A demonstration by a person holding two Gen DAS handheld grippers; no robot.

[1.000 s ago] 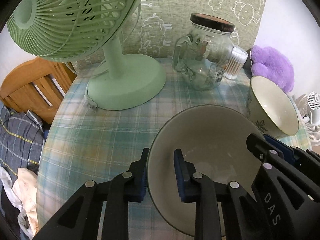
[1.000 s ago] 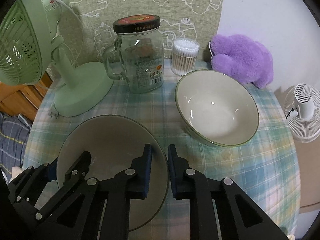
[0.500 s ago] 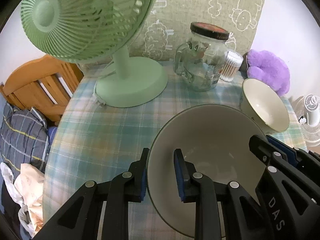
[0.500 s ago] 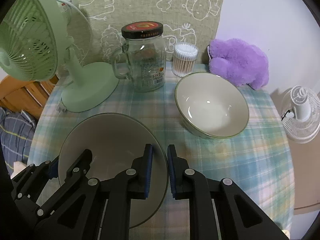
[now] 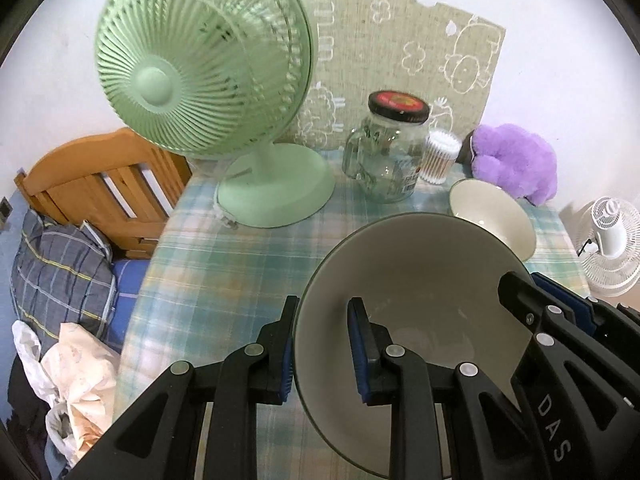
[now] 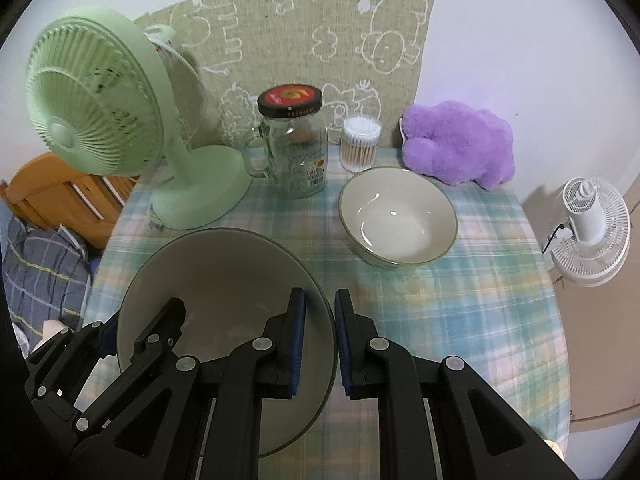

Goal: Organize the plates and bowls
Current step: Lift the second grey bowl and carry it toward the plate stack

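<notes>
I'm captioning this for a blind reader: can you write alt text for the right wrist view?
Both grippers' fingers clamp opposite rims of a large grey bowl above a plaid tablecloth. Beyond sit a second bowl, a glass jar, a green fan and a purple plush toy.

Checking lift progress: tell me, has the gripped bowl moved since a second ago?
Yes. The gripped bowl has risen with both grippers: in the right wrist view the other bowl and glass jar look smaller and farther away.
</notes>
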